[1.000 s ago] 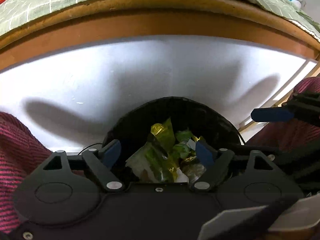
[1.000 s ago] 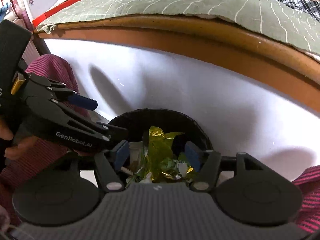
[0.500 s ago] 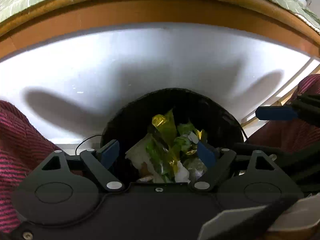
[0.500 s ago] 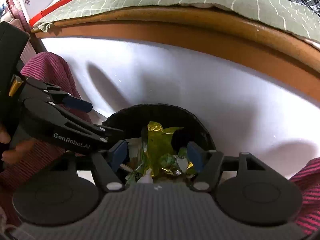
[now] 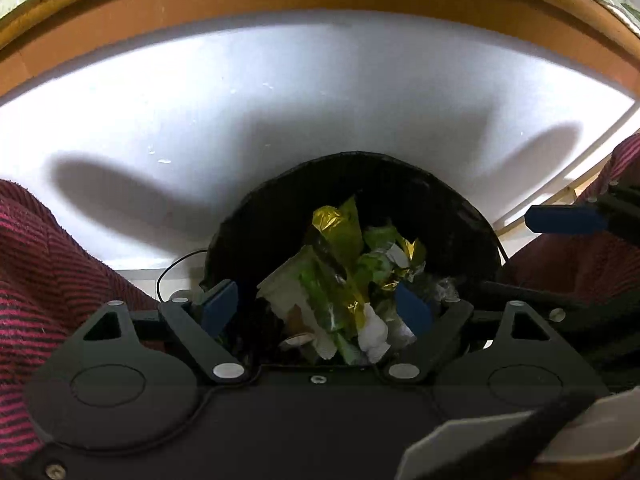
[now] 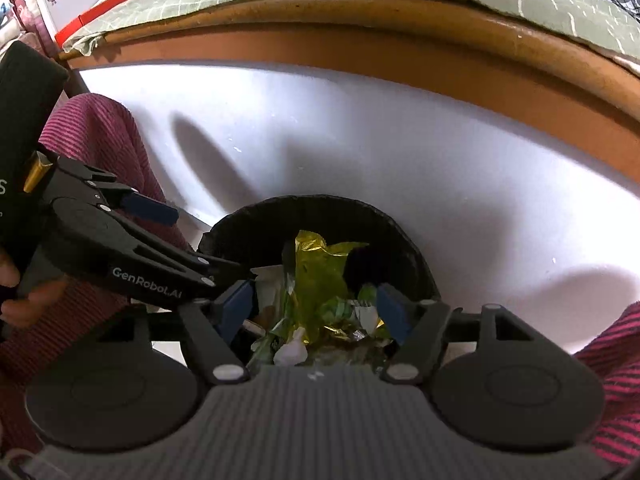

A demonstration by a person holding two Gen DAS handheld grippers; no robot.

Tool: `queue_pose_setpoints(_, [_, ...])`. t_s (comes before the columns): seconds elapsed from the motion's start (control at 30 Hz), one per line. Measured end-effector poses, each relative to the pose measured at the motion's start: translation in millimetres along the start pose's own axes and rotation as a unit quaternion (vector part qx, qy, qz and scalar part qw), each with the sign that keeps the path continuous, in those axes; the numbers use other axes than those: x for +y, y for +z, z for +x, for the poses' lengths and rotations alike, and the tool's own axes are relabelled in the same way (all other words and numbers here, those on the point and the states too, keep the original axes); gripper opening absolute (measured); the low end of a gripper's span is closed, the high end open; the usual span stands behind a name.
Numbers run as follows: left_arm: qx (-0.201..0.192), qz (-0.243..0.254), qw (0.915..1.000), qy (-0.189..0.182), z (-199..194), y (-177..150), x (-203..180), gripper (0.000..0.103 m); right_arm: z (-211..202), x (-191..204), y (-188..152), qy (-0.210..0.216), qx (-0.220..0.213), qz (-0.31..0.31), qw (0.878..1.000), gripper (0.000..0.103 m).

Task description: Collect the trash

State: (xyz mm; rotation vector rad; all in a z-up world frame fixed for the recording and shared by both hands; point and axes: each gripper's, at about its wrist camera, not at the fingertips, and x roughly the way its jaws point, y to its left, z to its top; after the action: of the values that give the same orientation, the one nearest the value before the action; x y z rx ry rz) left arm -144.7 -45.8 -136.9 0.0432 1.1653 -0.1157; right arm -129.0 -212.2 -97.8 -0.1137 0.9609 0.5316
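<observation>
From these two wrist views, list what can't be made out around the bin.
- Black bin: near rim and base hidden in both views by the gripper bodies.
- Trash: lower layers buried; individual wrappers unreadable.
- Thin black cable: its ends run behind the left gripper.
- Right gripper: fingers spread, contact with trash unclear.
</observation>
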Motion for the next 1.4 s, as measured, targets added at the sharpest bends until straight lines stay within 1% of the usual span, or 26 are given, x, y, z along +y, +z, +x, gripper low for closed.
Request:
queue_pose_setpoints(1.0, [0.017,-0.001,0.9999,0.001,9.5,-1.5,1.0,0.085,1.9,0.6,-1.6,0.002,0.002,0.004,1.000,0.080])
queue_pose_setpoints(1.4, [0.024,-0.008,0.9996,-0.010,12.4,-2.5,4.4,0.085,1.8,0.2,-3.6,0.002,0.003,0.007,1.000,0.080])
